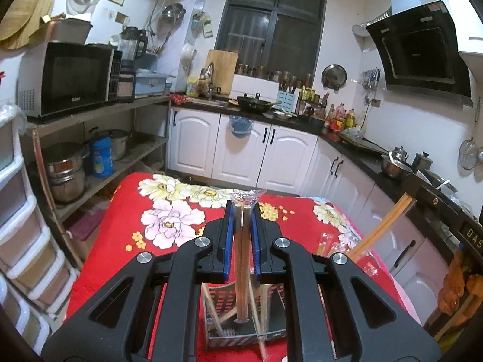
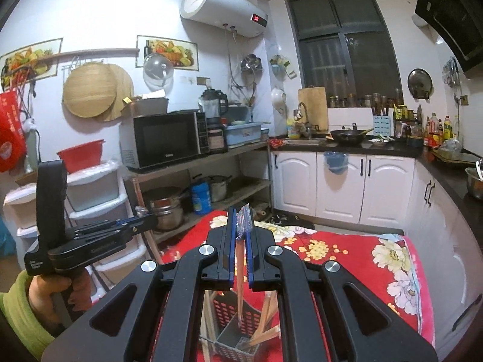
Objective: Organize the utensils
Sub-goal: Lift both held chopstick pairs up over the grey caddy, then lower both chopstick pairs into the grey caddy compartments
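My left gripper [image 1: 241, 206] is shut on a pair of wooden chopsticks [image 1: 242, 259] in a clear wrapper, held upright with the lower ends inside the metal perforated utensil holder [image 1: 223, 301] on the red floral cloth. My right gripper [image 2: 240, 212] is shut on another wrapped pair of chopsticks [image 2: 240, 274], its tip hanging in the same holder [image 2: 229, 310]. Several chopsticks lean inside the holder. The right gripper's chopsticks [image 1: 380, 229] show at the right of the left wrist view. The left gripper [image 2: 90, 238] shows at the left of the right wrist view.
The red floral cloth [image 1: 181, 211] covers the table. A shelf with a microwave [image 1: 69, 75] and pots stands at the left. White plastic drawers [image 2: 99, 193] stand near it. White cabinets and a dark counter [image 1: 347, 144] run behind and to the right.
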